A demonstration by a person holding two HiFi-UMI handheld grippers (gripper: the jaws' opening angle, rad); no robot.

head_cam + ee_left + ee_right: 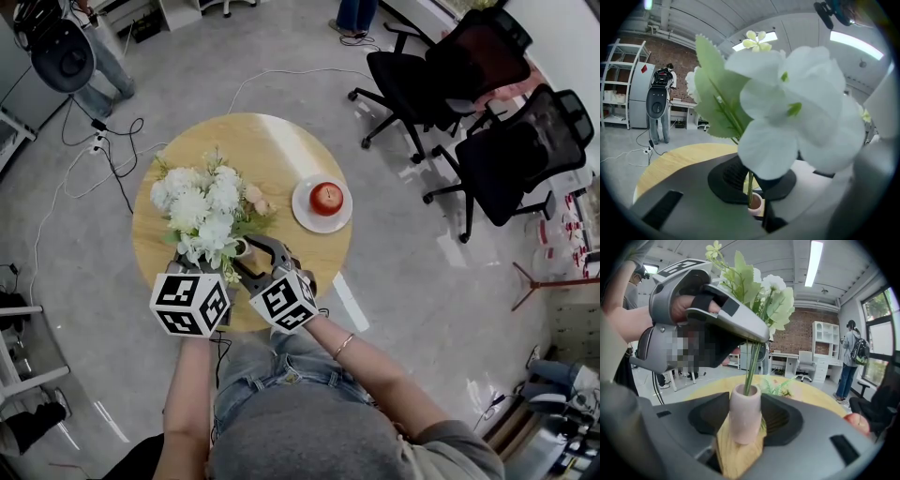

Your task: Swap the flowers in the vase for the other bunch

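The vase (pixel 745 412) stood upright at the table's (pixel 281 150) 6 o'clock edge — flowers (pixel 202 208) pointing up. The right gripper (pixel 746 425) clasped the vase, jaws wide — the left gripper (pixel 752 191) pinched shut on the stems (pixel 749 180).

Grey floor (pixel 422 281), black office chairs (pixel 511 155)

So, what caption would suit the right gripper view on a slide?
The right gripper clasps a pink vase while the left gripper pinches the flower stems above it.
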